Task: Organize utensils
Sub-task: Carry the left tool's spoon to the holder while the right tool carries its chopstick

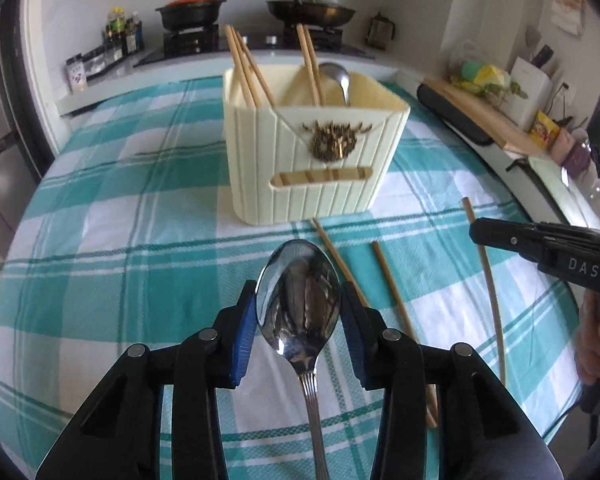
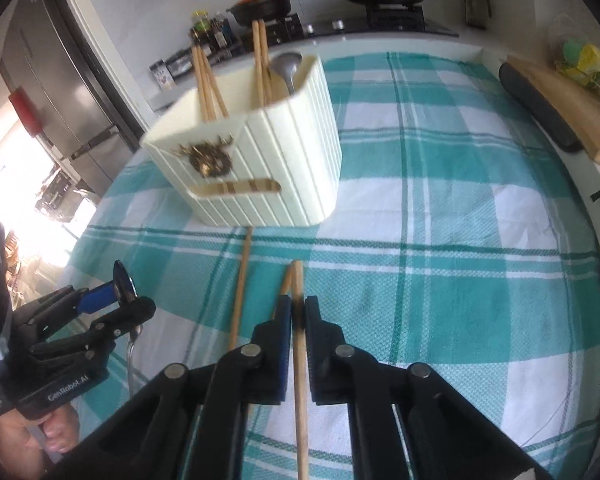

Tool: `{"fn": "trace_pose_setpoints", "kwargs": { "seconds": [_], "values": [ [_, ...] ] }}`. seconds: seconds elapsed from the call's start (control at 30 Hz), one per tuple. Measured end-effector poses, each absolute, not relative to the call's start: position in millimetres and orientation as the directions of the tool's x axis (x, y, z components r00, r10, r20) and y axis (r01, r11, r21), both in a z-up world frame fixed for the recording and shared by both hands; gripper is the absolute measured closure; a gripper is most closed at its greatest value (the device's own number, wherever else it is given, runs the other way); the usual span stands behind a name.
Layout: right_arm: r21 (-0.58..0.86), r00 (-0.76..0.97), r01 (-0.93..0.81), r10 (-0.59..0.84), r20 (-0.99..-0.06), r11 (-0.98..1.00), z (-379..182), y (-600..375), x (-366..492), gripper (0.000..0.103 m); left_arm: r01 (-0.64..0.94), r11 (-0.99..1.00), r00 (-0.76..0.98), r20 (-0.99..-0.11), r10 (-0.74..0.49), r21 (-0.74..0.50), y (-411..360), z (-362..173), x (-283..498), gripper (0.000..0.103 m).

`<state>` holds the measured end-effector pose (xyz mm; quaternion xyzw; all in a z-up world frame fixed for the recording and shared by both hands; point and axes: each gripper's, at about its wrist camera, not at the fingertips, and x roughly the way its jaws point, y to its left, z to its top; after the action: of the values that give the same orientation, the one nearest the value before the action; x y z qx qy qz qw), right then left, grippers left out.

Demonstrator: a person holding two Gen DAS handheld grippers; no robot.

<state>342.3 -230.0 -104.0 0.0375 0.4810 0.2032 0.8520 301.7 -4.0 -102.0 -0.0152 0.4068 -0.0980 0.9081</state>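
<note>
Left gripper pinched spoon by its slick bowl, could slip; right gripper clamped chopstick.

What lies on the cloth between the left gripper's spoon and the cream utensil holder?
Only bare checked tablecloth, seen in the left wrist view, between spoon and utensil holder.

Checked tablecloth: caddy, loose chopsticks
</note>
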Motion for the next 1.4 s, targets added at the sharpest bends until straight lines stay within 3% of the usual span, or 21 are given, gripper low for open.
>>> {"fn": "trace_pose_setpoints", "kwargs": {
  "seconds": [0.27, 0.53, 1.13, 1.4],
  "values": [
    [0.215, 0.639, -0.363, 0.41, -0.651, 0.907, -12, -236, 278, 0.096, 0.18, 0.975, 0.75, -0.622, -0.223, -0.132, 13, -49, 260, 0.063],
    [0.156, 0.753, -0.348, 0.375, -0.54, 0.924, 15, -234, 238, 0.096, 0.194, 0.967, 0.782, -0.569, -0.252, -0.163, 20, -31, 246, 0.064],
    [0.142, 0.792, -0.355, 0.378, -0.48, 0.924, 37, -234, 226, 0.096, 0.235, 0.958, 0.797, -0.532, -0.287, -0.164, 25, -1, 239, 0.065],
    [0.111, 0.811, -0.363, 0.373, -0.451, 0.925, 57, -236, 237, 0.096, 0.253, 0.942, 0.792, -0.512, -0.332, -0.22, 39, 24, 256, 0.065]
  ]
}}
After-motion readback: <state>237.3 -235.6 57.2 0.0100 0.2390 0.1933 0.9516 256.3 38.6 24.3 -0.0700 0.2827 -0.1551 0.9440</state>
